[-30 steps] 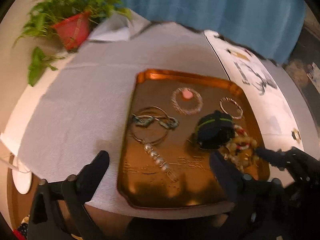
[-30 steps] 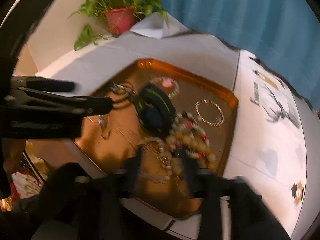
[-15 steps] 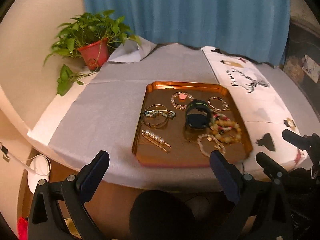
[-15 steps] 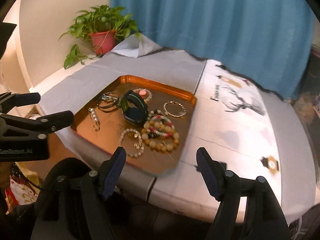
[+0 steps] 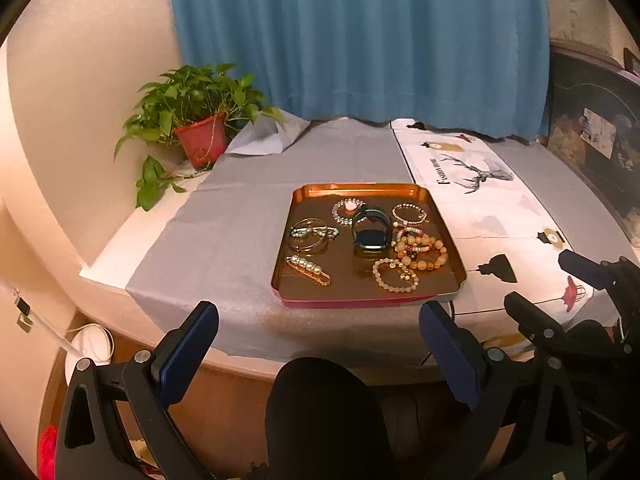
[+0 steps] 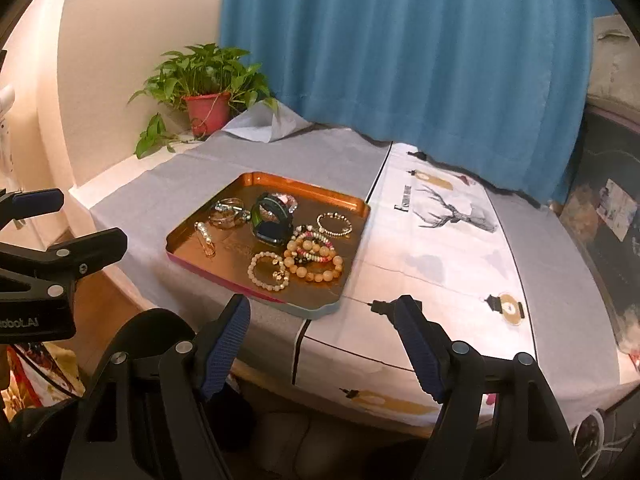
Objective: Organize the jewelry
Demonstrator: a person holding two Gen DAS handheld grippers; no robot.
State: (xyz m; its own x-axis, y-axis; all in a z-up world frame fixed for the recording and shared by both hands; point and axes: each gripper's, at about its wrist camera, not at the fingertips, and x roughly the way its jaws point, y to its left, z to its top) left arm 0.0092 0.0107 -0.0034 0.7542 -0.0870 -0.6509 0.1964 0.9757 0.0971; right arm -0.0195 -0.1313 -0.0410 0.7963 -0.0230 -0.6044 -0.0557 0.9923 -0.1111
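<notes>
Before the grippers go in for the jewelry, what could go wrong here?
1. The chunky bead bracelets lie piled and touching, so lifting one may drag its neighbours.
2. The copper tray sits near the table's front edge; a push could slide it off.
3. The pearl pin lies flat and thin, so open jaws may slip over it.

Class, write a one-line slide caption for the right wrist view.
Open right gripper hovers before a copper tray of bracelets and a watch.

The dark watch (image 6: 271, 219) hides part of the pink-centred bead bracelet (image 6: 289, 201) behind it. The stacked bead bracelets (image 5: 420, 247) overlap, so their count is unclear. The lower frame edge cuts off the dark rounded shape (image 5: 324, 416) nearest the camera.
</notes>
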